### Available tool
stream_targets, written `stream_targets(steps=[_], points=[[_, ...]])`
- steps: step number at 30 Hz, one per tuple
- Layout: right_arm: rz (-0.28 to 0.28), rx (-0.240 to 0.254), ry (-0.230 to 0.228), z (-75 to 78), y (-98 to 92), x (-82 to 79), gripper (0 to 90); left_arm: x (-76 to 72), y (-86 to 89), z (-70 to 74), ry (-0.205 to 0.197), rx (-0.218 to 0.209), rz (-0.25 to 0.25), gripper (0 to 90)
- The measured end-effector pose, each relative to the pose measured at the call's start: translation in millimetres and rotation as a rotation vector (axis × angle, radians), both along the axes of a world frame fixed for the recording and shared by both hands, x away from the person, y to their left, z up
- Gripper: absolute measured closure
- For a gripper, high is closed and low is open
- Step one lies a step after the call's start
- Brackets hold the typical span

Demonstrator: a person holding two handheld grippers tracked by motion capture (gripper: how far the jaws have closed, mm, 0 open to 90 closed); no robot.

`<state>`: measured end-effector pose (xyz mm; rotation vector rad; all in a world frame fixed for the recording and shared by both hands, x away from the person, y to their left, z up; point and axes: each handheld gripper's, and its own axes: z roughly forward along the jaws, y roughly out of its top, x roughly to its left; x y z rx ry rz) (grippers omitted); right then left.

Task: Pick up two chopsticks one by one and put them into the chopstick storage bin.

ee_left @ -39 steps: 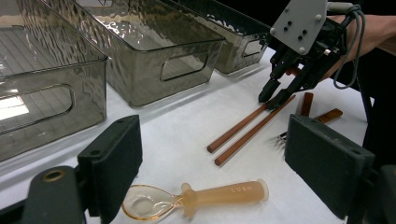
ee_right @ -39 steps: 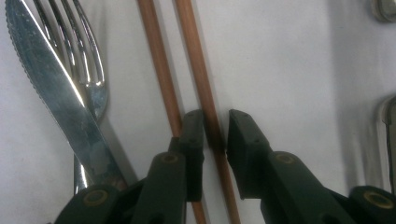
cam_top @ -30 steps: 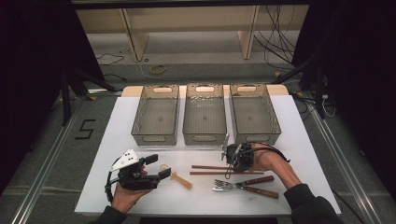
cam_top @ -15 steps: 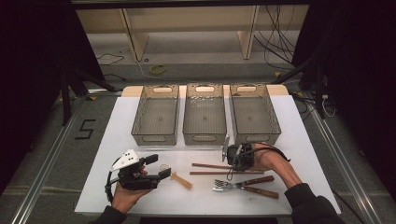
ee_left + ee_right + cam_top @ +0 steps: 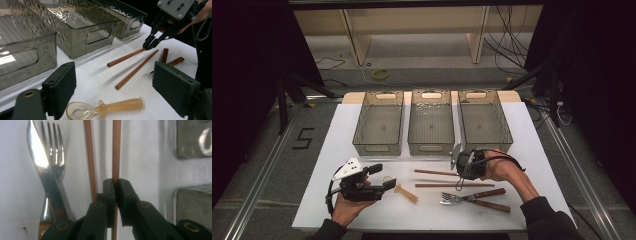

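Observation:
Two brown chopsticks lie side by side on the white table. My right gripper [image 5: 460, 174] points down and is shut on the right end of the far chopstick [image 5: 434, 172]; its pads [image 5: 110, 192] pinch the stick [image 5: 116, 150]. The near chopstick [image 5: 452, 185] lies free just beside it [image 5: 88, 157]. My left gripper [image 5: 383, 176] rests low at the front left, open, with an orange baby spoon [image 5: 110, 107] on the table between its wide jaws, untouched. From the left gripper view, the right gripper [image 5: 148, 45] holds the chopstick's tip.
A fork [image 5: 56, 150] and a wooden-handled knife [image 5: 40, 162] lie crossed in front of the chopsticks [image 5: 472, 197]. Three grey see-through bins [image 5: 362, 131], [image 5: 431, 146], [image 5: 507, 135] stand in a row at the back of the table.

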<state>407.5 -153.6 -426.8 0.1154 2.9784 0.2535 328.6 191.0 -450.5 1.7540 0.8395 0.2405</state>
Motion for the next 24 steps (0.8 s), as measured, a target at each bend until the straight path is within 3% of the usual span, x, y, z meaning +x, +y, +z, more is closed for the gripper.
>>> stream_targets(steps=[3, 5, 6, 9, 12, 13, 14, 16, 20, 21, 24], points=[[0.000, 0.013, -0.009, 5.5, 0.8, -3.7, 85.2, 3.2, -5.8, 3.1, -0.006, 0.033, -0.019, 18.7], [0.017, 0.020, -0.013, 8.5, 2.1, -5.4, 85.2, 7.2, -16.3, 6.4, -0.004, 0.082, -0.051, 18.5], [0.017, 0.020, -0.013, 8.5, 2.1, -5.4, 85.2, 7.2, -16.3, 6.4, -0.004, 0.082, -0.051, 18.6], [0.037, 0.019, -0.026, 15.0, 6.6, -10.6, 85.2, 14.5, -29.0, 11.0, -0.007, 0.164, -0.095, 18.8], [0.055, 0.021, -0.032, 19.8, 9.7, -14.6, 85.2, 25.6, -41.7, 12.9, 0.020, 0.209, -0.155, 19.5], [0.061, 0.023, -0.036, 21.2, 10.9, -15.7, 85.2, 30.8, -51.6, 12.4, 0.034, 0.270, -0.196, 19.6], [0.066, 0.021, -0.041, 22.2, 12.0, -17.2, 85.2, 30.8, -51.6, 12.4, 0.034, 0.270, -0.196, 19.5], [0.080, 0.022, -0.048, 23.9, 14.5, -19.8, 85.2, 33.1, -62.4, 12.2, 0.023, 0.323, -0.231, 20.2], [0.089, 0.015, -0.056, 25.4, 16.5, -22.2, 85.2, 36.5, -75.8, 13.7, 0.013, 0.385, -0.274, 21.9], [0.103, 0.009, -0.057, 26.2, 17.1, -23.3, 85.2, 38.9, -80.1, 15.0, 0.011, 0.430, -0.299, 23.8], [0.106, 0.009, -0.059, 25.4, 18.6, -25.5, 85.2, 42.2, -85.0, 16.8, 0.005, 0.466, -0.329, 30.4]])
